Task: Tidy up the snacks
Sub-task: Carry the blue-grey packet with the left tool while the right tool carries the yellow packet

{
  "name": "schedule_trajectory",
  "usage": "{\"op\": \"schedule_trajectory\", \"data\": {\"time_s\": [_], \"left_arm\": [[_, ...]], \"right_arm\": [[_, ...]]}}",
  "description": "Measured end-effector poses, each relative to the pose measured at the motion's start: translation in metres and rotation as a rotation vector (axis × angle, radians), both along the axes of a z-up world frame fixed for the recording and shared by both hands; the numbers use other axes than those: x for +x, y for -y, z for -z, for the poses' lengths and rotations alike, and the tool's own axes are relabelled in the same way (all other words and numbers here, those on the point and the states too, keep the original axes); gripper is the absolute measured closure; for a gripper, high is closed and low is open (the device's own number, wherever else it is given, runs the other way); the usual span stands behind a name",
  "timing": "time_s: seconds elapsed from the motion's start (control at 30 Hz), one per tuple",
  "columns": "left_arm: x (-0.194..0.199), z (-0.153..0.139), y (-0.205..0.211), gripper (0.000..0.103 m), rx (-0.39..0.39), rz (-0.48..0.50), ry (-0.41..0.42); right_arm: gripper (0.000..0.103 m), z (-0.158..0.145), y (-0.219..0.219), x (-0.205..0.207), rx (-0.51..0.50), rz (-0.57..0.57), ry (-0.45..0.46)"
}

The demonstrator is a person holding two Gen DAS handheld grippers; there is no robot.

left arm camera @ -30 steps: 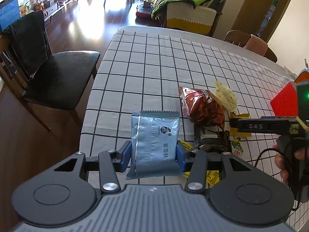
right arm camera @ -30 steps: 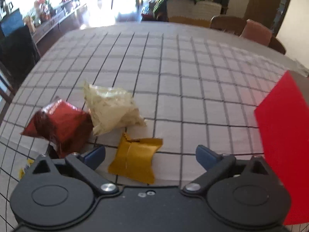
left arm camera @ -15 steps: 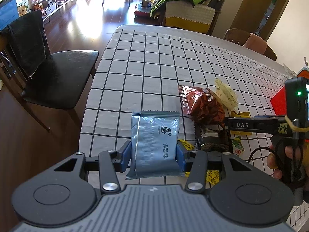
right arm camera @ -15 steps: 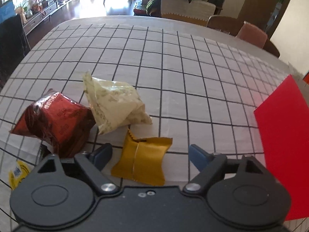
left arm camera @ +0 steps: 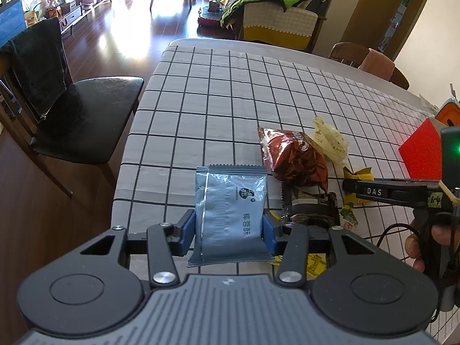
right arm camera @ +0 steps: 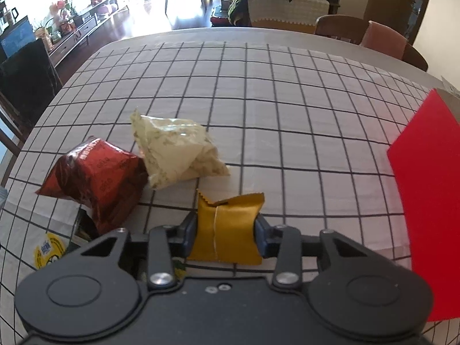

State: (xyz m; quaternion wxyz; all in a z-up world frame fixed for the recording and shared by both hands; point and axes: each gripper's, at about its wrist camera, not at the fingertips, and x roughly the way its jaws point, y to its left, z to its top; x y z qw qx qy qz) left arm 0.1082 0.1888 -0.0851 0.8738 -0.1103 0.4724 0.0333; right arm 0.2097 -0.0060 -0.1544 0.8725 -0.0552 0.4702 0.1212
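My left gripper (left arm camera: 228, 230) is shut on a light blue snack packet (left arm camera: 230, 210) and holds it above the checked tablecloth. My right gripper (right arm camera: 225, 233) is shut on a yellow snack packet (right arm camera: 227, 227), which also shows in the left wrist view (left arm camera: 358, 174). A dark red bag (right arm camera: 95, 175) and a pale cream bag (right arm camera: 175, 149) lie just left of and beyond the yellow packet. The red bag (left arm camera: 293, 158) and cream bag (left arm camera: 330, 139) also show in the left wrist view, with a dark packet (left arm camera: 312, 207) in front of them.
A red box (right arm camera: 425, 201) stands at the table's right side; it also shows in the left wrist view (left arm camera: 422, 152). A black chair (left arm camera: 83, 115) stands off the left edge. Small yellow wrappers (right arm camera: 47, 251) lie near the front edge. Wooden chairs stand at the far right.
My right gripper moved forward and closed its fingers on the yellow packet. My left gripper keeps holding the blue packet without moving.
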Motion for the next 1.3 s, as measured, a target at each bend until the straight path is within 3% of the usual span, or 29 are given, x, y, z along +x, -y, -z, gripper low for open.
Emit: {"op": "schedule_trajectory", "data": {"time_s": [0.3,0.57,0.9,1.3], "left_arm": [[-0.002,-0.011,0.024,0.056,-0.004,0.040,0.018],[0.003,-0.034,0.068,0.056,-0.016,0.106,0.057],[0.025,-0.074,0.162,0.056,-0.029,0.234,0.134],[0.066,-0.087,0.304,0.056,-0.022,0.380,0.167]], "right_arm": [[0.066,-0.036,0.062,-0.034,0.082,-0.002,0.021],[0.066,-0.087,0.126,-0.058,0.145,0.020,0.057],[0.066,-0.139,0.204,-0.055,0.188,0.080,0.116],[0.066,-0.144,0.308,-0.034,0.146,0.151,0.154]]}}
